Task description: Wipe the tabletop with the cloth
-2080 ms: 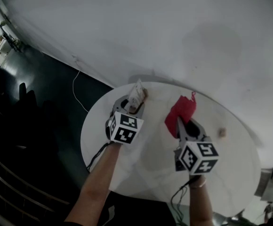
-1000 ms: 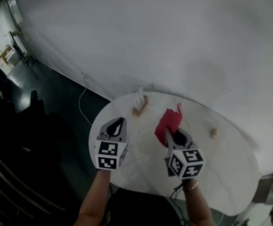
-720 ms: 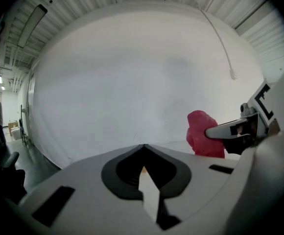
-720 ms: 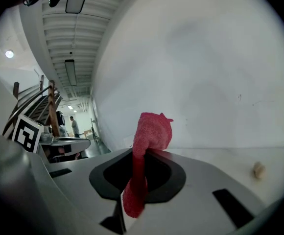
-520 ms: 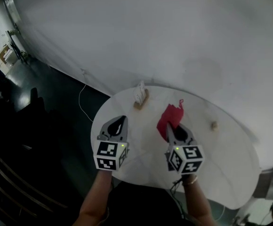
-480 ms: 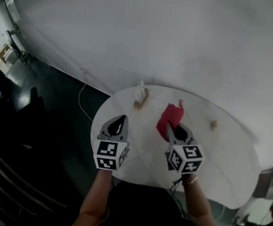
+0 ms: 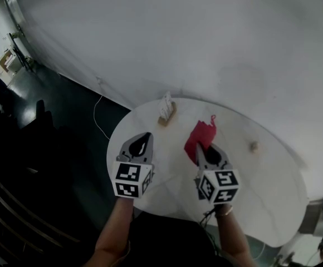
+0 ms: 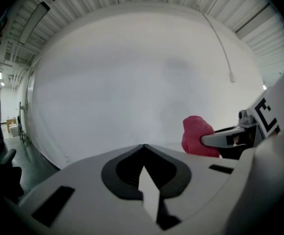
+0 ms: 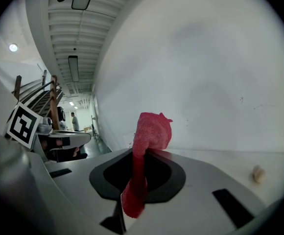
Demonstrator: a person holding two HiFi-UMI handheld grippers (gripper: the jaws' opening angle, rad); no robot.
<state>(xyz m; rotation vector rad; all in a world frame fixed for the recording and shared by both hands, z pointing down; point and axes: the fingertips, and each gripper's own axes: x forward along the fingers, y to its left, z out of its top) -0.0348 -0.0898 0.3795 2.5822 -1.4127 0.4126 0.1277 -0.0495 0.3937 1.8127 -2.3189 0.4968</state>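
Above the tabletop (image 7: pixel 262 188), right hand-held gripper (image 7: pixel 197 147) dips forward — clamping the cloth (image 7: pixel 204 132).

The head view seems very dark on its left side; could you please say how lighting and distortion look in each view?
Head view: the floor at left is nearly black, while the wall and round table are evenly bright. Left gripper view: strong fisheye bending, black corners. Right gripper view: ceiling lines curve; the red cloth in the right claw looks sharp.
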